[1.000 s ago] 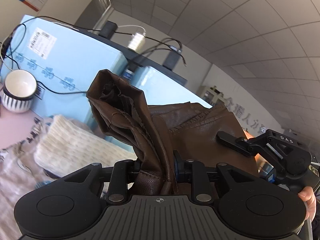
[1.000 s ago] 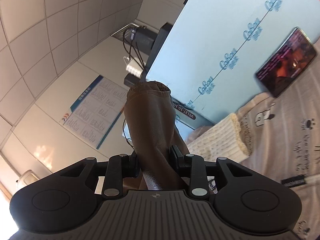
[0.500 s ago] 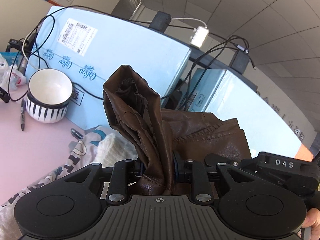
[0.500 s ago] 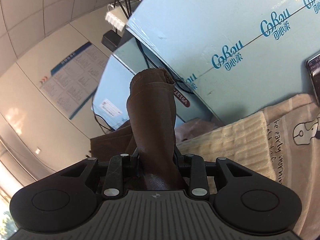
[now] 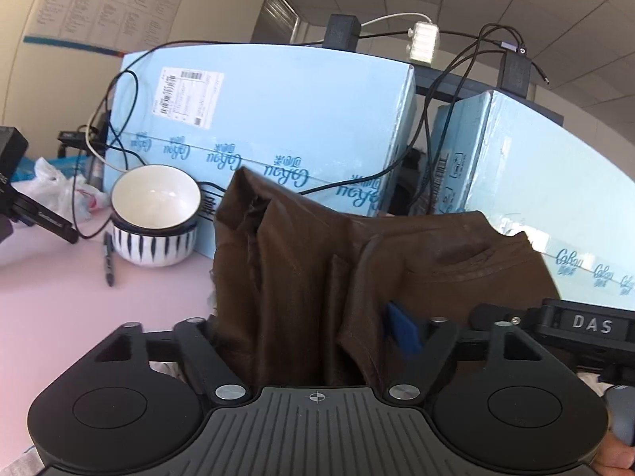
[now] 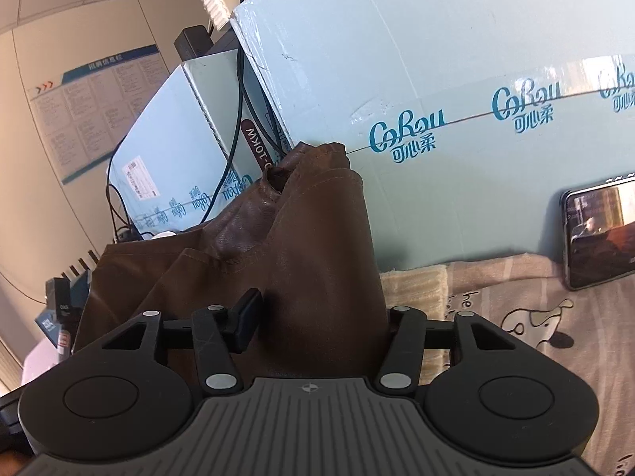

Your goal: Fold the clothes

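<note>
A brown leather-like garment point(image 5: 301, 269) fills the middle of the left wrist view and stands bunched between the jaws of my left gripper point(image 5: 317, 329). The jaws are spread wide and the fabric lies loose between them. In the right wrist view the same brown garment point(image 6: 317, 261) rises between the jaws of my right gripper point(image 6: 317, 317), which are also spread wide. One dark finger pad point(image 6: 246, 317) shows at the left of the cloth. The other gripper's body marked DAS point(image 5: 587, 325) shows at the right of the left wrist view.
Light blue cartons point(image 5: 278, 127) stand close behind the garment, with cables and a power strip point(image 5: 424, 41) on top. A striped bowl point(image 5: 154, 214) and a pen point(image 5: 108, 258) sit on the pink table point(image 5: 59, 317). A phone point(image 6: 599, 234) and a cream knit point(image 6: 416, 281) lie on printed cloth point(image 6: 555, 317).
Both grippers have opened: the jaws were pinched on the brown garment and now stand wide apart. Both have tilted down toward the table, and the garment has slumped lower.
</note>
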The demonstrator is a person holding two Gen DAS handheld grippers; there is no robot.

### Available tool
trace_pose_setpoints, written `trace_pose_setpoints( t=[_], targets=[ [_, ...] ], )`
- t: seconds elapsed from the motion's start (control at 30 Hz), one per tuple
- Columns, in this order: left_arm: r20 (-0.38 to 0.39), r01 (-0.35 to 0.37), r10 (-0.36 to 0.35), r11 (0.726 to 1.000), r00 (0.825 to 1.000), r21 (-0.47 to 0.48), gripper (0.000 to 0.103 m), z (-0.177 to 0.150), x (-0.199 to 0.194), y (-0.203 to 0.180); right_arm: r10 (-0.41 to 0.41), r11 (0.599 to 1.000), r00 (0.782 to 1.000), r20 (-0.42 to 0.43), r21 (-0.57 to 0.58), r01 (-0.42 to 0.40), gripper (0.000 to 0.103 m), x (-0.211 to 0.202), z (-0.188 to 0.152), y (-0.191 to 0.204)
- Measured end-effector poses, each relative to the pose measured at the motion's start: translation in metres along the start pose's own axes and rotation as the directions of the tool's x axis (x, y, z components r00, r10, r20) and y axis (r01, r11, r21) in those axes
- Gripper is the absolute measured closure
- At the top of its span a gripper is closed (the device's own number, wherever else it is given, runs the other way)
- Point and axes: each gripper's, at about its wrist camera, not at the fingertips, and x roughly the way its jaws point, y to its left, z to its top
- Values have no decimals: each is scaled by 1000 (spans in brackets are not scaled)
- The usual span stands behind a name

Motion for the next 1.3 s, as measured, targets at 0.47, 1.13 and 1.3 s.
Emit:
trace_pose_setpoints(
  t=[0.47, 1.13, 1.3],
  targets=[
    [206, -150, 150, 989, 967, -16, 0, -9, -87, -59, -113, 964, 984, 137, -224, 142, 17, -86, -7, 5],
    [485, -444, 361, 894, 797, 65, 0, -73, -148, -148, -98, 937, 912, 398, -273, 220, 0, -146, -74, -26],
    [413, -534, 482, 845, 772, 12, 0, -72, -147, -139, -95, 953, 918, 385, -231, 196, 0, -144, -70, -35]
  ],
)
